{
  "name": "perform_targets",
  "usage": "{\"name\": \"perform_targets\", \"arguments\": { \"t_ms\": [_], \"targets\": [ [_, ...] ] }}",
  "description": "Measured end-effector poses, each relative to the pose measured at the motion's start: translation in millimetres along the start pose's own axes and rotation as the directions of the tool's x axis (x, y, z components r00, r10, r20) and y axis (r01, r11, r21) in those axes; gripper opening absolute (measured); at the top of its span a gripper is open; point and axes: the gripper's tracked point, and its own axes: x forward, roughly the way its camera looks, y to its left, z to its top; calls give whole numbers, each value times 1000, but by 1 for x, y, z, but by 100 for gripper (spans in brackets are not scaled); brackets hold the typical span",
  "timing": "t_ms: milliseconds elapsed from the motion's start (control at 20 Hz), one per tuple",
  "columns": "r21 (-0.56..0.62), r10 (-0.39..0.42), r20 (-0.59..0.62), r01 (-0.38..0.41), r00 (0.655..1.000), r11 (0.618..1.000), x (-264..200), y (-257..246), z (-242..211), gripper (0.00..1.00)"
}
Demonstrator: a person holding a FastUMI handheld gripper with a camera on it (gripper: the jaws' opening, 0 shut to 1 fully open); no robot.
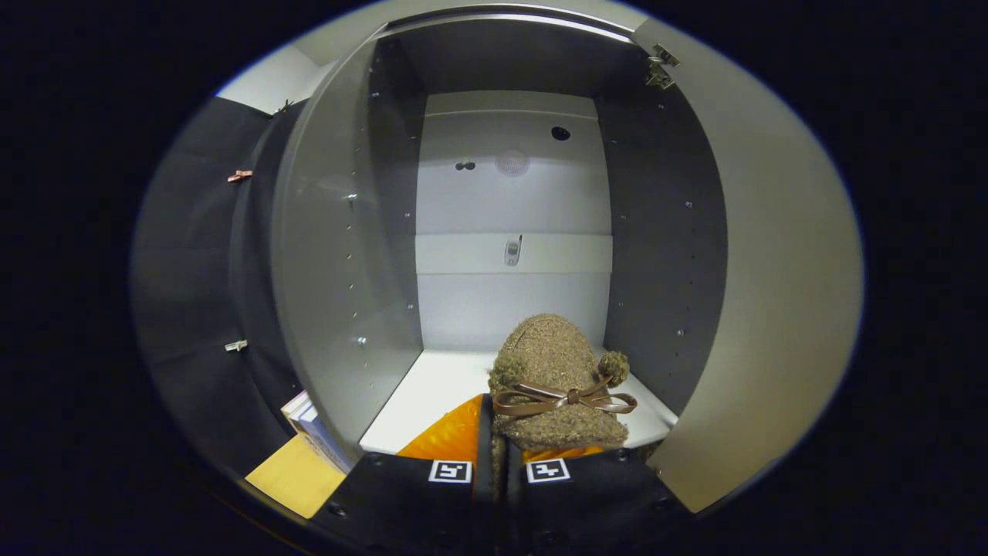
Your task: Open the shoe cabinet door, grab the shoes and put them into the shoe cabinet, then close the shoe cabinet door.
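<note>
The shoe cabinet [513,216] stands open straight ahead, with dark side walls, a pale back panel and a white bottom shelf [440,386]. Its door [756,270] is swung out on the right, hinge visible at the top. A fuzzy brown slipper [552,371] with a brown ribbon bow and a pom-pom hangs from my gripper [498,440]. The fingers are closed tight on the slipper's rear edge, and its toe points into the cabinet, just above the shelf's front part.
The cabinet's left side panel [332,255] stands close on the left, with black cloth beyond it. A yellowish flat piece [297,475] and some papers [309,421] lie low on the left, outside the cabinet. A small fitting [512,251] sits on the back panel's rail.
</note>
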Motion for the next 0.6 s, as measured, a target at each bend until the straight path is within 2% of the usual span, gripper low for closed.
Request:
{"name": "perform_targets", "arguments": {
  "t_ms": [300,600],
  "targets": [
    [-18,-37,58,38,998,999,75,-14,38,11],
    [-73,-47,-23,45,999,996,145,-18,18,11]
  ]
}}
